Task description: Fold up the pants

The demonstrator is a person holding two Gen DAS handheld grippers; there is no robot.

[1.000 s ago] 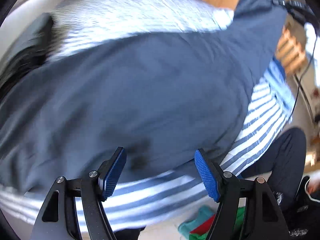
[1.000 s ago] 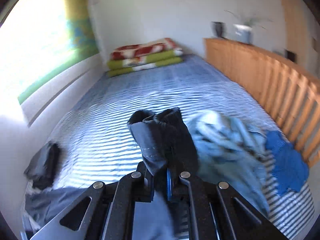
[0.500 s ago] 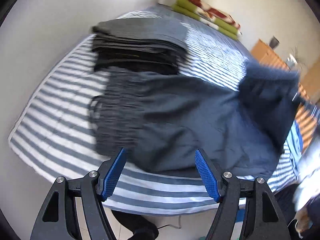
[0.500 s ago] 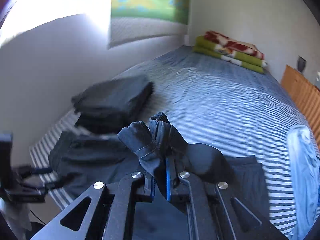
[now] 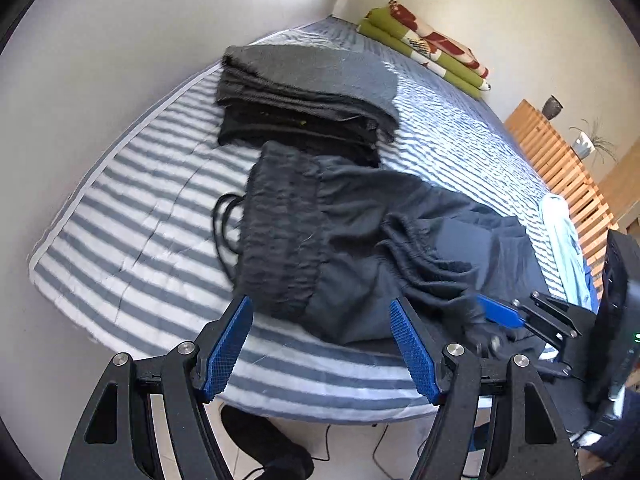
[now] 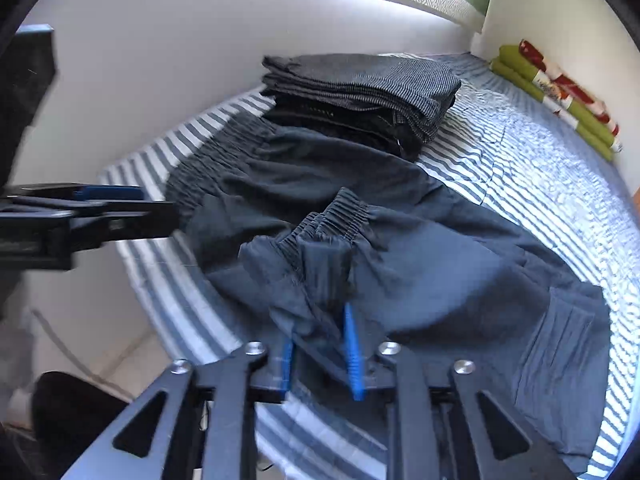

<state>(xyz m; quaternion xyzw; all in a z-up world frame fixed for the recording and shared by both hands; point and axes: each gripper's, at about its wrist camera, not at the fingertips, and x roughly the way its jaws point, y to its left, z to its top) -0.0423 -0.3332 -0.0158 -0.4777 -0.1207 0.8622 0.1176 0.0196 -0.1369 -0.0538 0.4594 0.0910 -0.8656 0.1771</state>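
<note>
Dark navy pants [image 5: 360, 232] lie on the striped bed, folded over, with the elastic cuffs [image 6: 336, 216] bunched on top toward the near edge. My right gripper [image 6: 318, 332] sits low over that bunch. Its jaws are opening, with loose cuff fabric still between the blue pads. It also shows in the left wrist view as a right gripper [image 5: 500, 316] at the pants' right end. My left gripper [image 5: 320, 304] hangs open above the bed's near edge, just short of the gathered waistband [image 5: 280, 240], holding nothing. The left gripper [image 6: 112, 192] reaches in from the left side.
A stack of folded dark garments [image 5: 304, 96] sits just behind the pants. A folded green and red blanket [image 5: 428, 48] lies at the far end of the bed. A light blue garment [image 5: 560, 232] lies by the wooden slatted rail [image 5: 560, 160]. White wall borders the bed's left side.
The right gripper swung down from high over the bed with the cuffs and laid them on the pants, and its jaws have parted. The left gripper pulled back from the cloth, still open.
</note>
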